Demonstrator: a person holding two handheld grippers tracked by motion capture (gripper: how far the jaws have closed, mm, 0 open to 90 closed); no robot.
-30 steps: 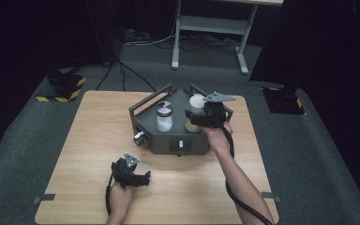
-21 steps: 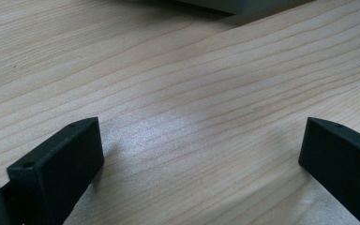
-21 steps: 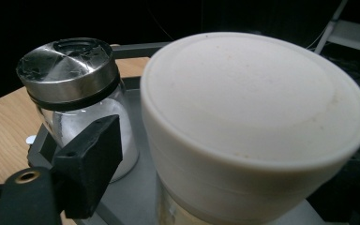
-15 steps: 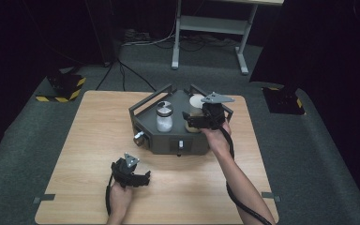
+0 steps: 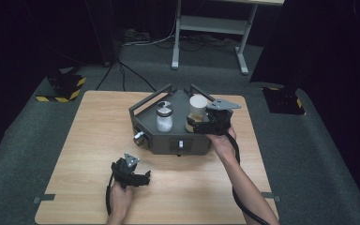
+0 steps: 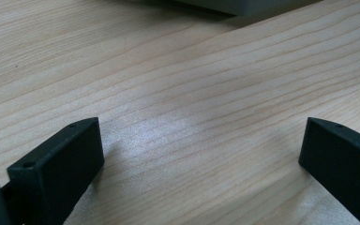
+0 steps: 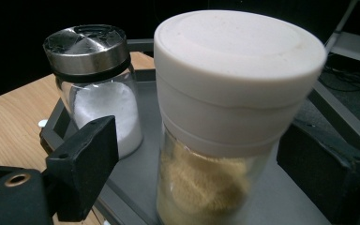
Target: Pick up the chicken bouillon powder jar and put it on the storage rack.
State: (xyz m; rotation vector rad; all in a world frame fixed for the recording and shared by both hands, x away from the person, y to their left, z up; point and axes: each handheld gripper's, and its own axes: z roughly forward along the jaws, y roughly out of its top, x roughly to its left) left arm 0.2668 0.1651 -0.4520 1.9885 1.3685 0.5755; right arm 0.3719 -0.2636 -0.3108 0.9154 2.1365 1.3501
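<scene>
A jar with a white lid (image 5: 198, 104) (image 7: 234, 70) and tan powder inside stands on the grey tray (image 5: 168, 136) at mid-table. My right gripper (image 5: 193, 123) (image 7: 201, 136) is open, with one jaw on each side of this jar's lower body. The jaws are not closed on the jar. To its left on the same tray is a glass shaker (image 5: 164, 117) (image 7: 98, 93) with a metal lid and white powder. My left gripper (image 5: 143, 179) (image 6: 201, 136) rests low over the bare wood near the table's front edge, open and holding nothing.
The tray has raised rails (image 5: 150, 99) at the back, a round knob (image 5: 139, 139) on its front-left face and a small switch (image 5: 180, 144) at the front. Bare wooden table (image 5: 75, 140) lies around it. A metal desk frame (image 5: 206, 28) stands beyond the table.
My right gripper has shifted slightly toward the person beside the white-lidded jar. The left gripper has stayed where it was.
</scene>
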